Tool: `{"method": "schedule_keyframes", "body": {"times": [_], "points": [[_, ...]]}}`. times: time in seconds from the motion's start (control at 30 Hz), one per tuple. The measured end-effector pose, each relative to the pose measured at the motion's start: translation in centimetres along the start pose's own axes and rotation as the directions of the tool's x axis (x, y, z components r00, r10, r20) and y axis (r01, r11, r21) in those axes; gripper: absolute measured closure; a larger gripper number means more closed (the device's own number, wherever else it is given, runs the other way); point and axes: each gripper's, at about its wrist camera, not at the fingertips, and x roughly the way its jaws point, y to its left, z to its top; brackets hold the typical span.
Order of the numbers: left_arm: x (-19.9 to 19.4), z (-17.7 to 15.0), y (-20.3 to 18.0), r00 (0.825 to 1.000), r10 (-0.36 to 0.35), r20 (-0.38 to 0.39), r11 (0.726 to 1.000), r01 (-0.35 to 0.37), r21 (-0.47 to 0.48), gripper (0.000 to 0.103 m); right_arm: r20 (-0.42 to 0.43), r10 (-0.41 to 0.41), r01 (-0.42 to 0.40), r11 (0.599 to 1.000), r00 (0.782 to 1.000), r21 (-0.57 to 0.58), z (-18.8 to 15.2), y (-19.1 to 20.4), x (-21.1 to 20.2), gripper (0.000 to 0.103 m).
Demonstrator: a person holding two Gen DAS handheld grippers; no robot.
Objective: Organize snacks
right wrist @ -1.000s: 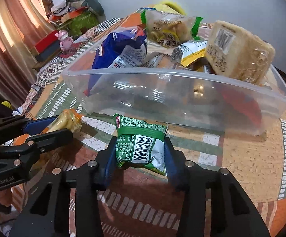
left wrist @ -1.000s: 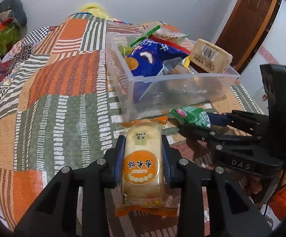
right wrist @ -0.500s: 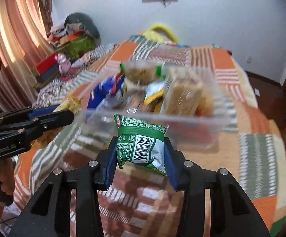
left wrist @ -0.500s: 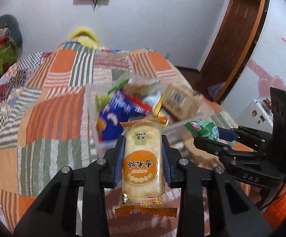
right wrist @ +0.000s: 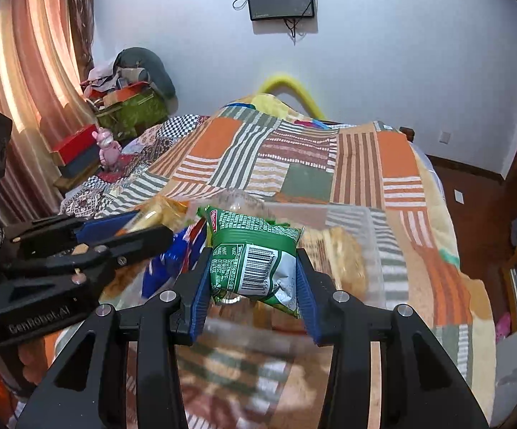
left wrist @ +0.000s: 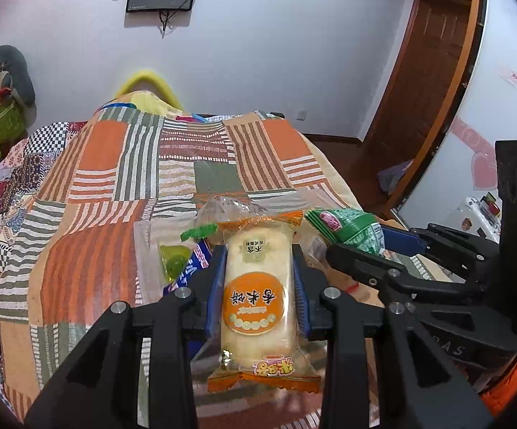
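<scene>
- My left gripper [left wrist: 258,282] tilts down over the quilt [left wrist: 90,250], its blue pads pressed on both long sides of the rice cake [left wrist: 256,296], a pale bar in a clear wrapper with an orange label. The bar lies lengthwise between my fingers, its crimped orange end towards the camera.
- My right gripper [right wrist: 253,275] also tilts down, clamped on the green packet [right wrist: 255,261], barcode side up. The packet sits crosswise, its top edge standing past my fingertips.
- Both snacks hang in the air above the clear bin [right wrist: 358,221], which sits on the quilt just below and ahead of my fingers.
- From the left wrist, my right gripper [left wrist: 365,246] reaches in from the right edge, close beside the left one, with the green packet [left wrist: 348,228] at its tip. From the right wrist, my left gripper [right wrist: 122,228] comes in from the left edge with the rice cake [right wrist: 154,214] showing beyond it.
- The bin [left wrist: 144,250] is blurred; it holds a blue bag [right wrist: 172,254], a green jelly cup [left wrist: 174,261] and other wrapped snacks.
- An orange sleeve [left wrist: 505,386] shows behind my right gripper.
</scene>
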Motion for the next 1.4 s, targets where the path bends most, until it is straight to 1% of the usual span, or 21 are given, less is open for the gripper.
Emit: {"method": "schedule_keyframes", "body": {"times": [0.07,0.13,0.23,0.3,0.4,0.5,0.6,0.8,0.97,1.0,1.13,1.2,1.27,1.33,1.4], "points": [[0.7,0.3,0.3,1.000,0.008,-0.008,1.000,-0.008,-0.007,0.070,-0.009,-0.001,0.001,1.000,1.000,-0.003,0.2,0.1,0.7,0.063],[1.8,0.6,0.7,1.000,0.003,-0.023,1.000,-0.003,-0.019,0.069,-0.022,-0.004,0.004,1.000,1.000,0.006,0.3,-0.1,1.4,0.060],[3.1,0.7,1.4,0.998,-0.007,-0.056,0.999,0.004,-0.050,0.064,-0.039,-0.012,0.013,0.999,0.999,0.032,0.3,-0.6,2.1,0.056],[3.4,0.5,1.7,0.998,-0.006,-0.058,0.998,0.002,-0.061,0.060,-0.036,-0.014,0.015,0.999,0.999,0.031,0.3,-0.7,2.1,0.054],[3.3,0.2,2.1,0.999,-0.002,-0.054,0.998,-0.002,-0.066,0.058,-0.026,-0.007,0.007,1.000,1.000,0.018,0.4,-0.7,1.6,0.053],[2.5,0.1,2.2,0.999,-0.007,-0.045,0.997,0.003,-0.077,0.056,-0.011,0.003,-0.002,1.000,1.000,0.016,0.5,-0.7,0.7,0.053],[0.9,0.1,1.9,1.000,-0.001,-0.018,0.998,0.000,-0.070,0.055,0.005,0.005,-0.005,1.000,1.000,0.019,0.6,-0.8,-0.4,0.053],[-4.8,0.3,0.4,0.996,0.014,0.086,0.999,-0.012,-0.030,0.055,0.054,0.005,-0.006,1.000,0.999,0.017,0.6,-0.6,-3.8,0.053],[-10.7,0.1,-1.3,0.978,0.032,0.204,0.999,-0.034,0.008,0.055,0.129,-0.003,0.002,1.000,0.992,0.008,0.7,0.0,-7.9,0.053],[-12.2,0.0,-1.8,0.972,0.032,0.234,0.999,-0.037,0.017,0.055,0.151,-0.003,0.002,1.000,0.989,0.007,0.8,0.2,-9.0,0.053],[-16.5,-0.5,-3.5,0.949,0.043,0.311,0.997,-0.058,0.042,0.054,0.231,0.003,-0.004,1.000,0.973,0.003,0.6,0.9,-12.9,0.053],[-18.1,-0.9,-4.2,0.939,0.049,0.341,0.996,-0.071,0.053,0.050,0.270,0.010,-0.011,1.000,0.963,0.002,0.4,1.4,-14.8,0.050],[-20.0,-1.5,-5.2,0.922,0.059,0.383,0.994,-0.091,0.067,0.044,0.299,0.008,-0.008,1.000,0.954,0.001,0.1,1.8,-16.1,0.047],[-21.4,-2.1,-6.0,0.910,0.059,0.410,0.992,-0.098,0.075,0.038,0.326,0.001,0.000,1.000,0.945,-0.003,-0.2,2.3,-17.3,0.045],[-22.4,-2.5,-6.4,0.901,0.066,0.429,0.991,-0.108,0.074,0.035,0.351,-0.009,0.010,1.000,0.936,-0.001,-0.5,2.6,-18.3,0.038]]}}
